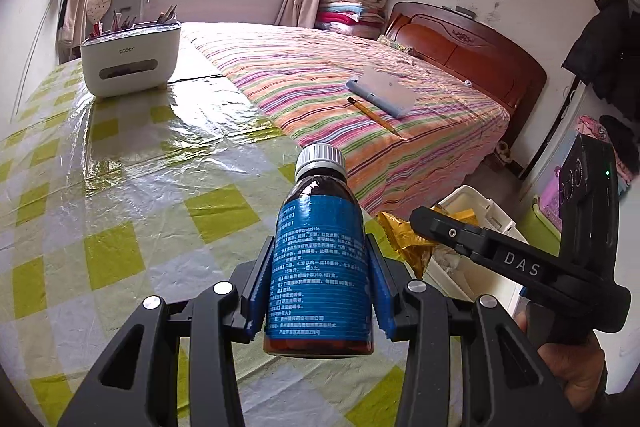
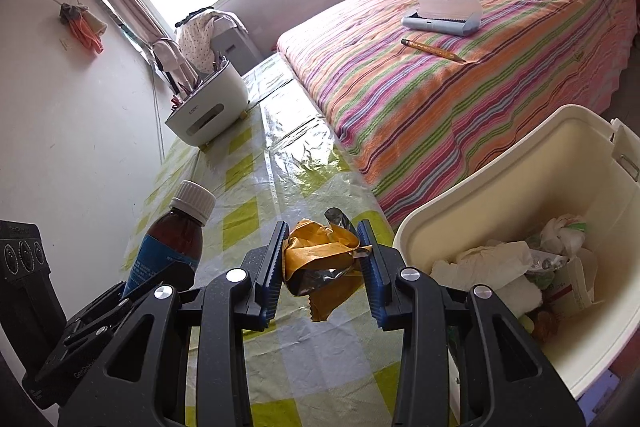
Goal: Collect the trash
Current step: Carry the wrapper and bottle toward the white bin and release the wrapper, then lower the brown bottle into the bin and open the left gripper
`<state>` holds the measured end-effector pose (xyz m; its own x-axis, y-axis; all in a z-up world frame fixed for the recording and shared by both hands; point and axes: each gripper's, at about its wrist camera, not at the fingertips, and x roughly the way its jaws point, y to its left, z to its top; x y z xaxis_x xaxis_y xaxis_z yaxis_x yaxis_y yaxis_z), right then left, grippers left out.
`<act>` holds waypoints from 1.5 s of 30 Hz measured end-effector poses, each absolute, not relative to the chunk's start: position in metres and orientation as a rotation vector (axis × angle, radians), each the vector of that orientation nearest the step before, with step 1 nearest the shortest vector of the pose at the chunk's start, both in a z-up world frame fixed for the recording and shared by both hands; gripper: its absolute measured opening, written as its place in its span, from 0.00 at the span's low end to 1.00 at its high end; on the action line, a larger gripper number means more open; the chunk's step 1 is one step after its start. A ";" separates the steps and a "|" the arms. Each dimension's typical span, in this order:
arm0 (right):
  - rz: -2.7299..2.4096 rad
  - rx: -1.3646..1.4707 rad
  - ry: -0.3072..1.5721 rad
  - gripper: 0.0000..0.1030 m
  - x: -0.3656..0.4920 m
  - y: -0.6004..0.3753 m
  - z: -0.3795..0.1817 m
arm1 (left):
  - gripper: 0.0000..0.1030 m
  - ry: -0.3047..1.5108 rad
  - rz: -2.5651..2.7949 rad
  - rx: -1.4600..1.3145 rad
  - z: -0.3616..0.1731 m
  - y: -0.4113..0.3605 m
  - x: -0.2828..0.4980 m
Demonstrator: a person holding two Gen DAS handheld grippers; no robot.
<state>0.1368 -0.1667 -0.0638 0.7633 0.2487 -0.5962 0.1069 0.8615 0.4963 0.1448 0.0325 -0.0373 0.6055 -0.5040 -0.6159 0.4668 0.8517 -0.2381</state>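
Note:
My left gripper [image 1: 320, 283] is shut on a brown medicine bottle [image 1: 320, 259] with a blue label and a white cap, held upright above the checked table. The bottle also shows in the right wrist view [image 2: 172, 247] at the left. My right gripper [image 2: 324, 263] is shut on a crumpled gold wrapper [image 2: 320, 267], held over the table's right edge. In the left wrist view the wrapper [image 1: 404, 239] and the right gripper [image 1: 424, 223] sit to the right of the bottle. A cream bin [image 2: 480, 195] with trash inside stands just right of the wrapper, below table level.
A white organiser [image 1: 132, 63] with pens stands at the far end of the table [image 1: 120, 187]. The striped bed [image 2: 480, 67] runs along the table's right side, with a blue case [image 2: 440, 15] and a pencil [image 2: 432, 50] on it.

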 end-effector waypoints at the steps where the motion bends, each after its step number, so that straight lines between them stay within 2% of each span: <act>1: 0.066 0.543 0.705 0.33 0.134 -0.170 -0.064 | 0.40 0.728 -0.570 -0.054 -0.037 0.030 0.144; 10: -0.092 0.546 0.652 0.34 0.113 -0.199 -0.061 | 0.40 0.730 -0.629 -0.040 -0.033 0.002 0.142; 18: -0.170 0.577 0.648 0.39 0.104 -0.220 -0.066 | 0.40 0.724 -0.672 -0.036 -0.030 -0.020 0.138; 22: -0.197 0.593 0.631 0.46 0.101 -0.226 -0.066 | 0.40 0.722 -0.687 -0.034 -0.031 -0.028 0.138; 24: -0.206 0.604 0.629 0.57 0.100 -0.229 -0.066 | 0.40 0.723 -0.689 -0.033 -0.032 -0.030 0.139; 32: -0.219 0.663 0.583 0.59 0.093 -0.240 -0.064 | 0.40 0.740 -0.698 -0.027 -0.035 -0.037 0.141; 40: -0.312 0.760 0.367 0.67 0.058 -0.263 -0.048 | 0.40 0.761 -0.727 -0.013 -0.042 -0.054 0.143; 45: -0.342 0.770 0.284 0.67 0.044 -0.270 -0.041 | 0.40 0.782 -0.755 0.000 -0.048 -0.074 0.144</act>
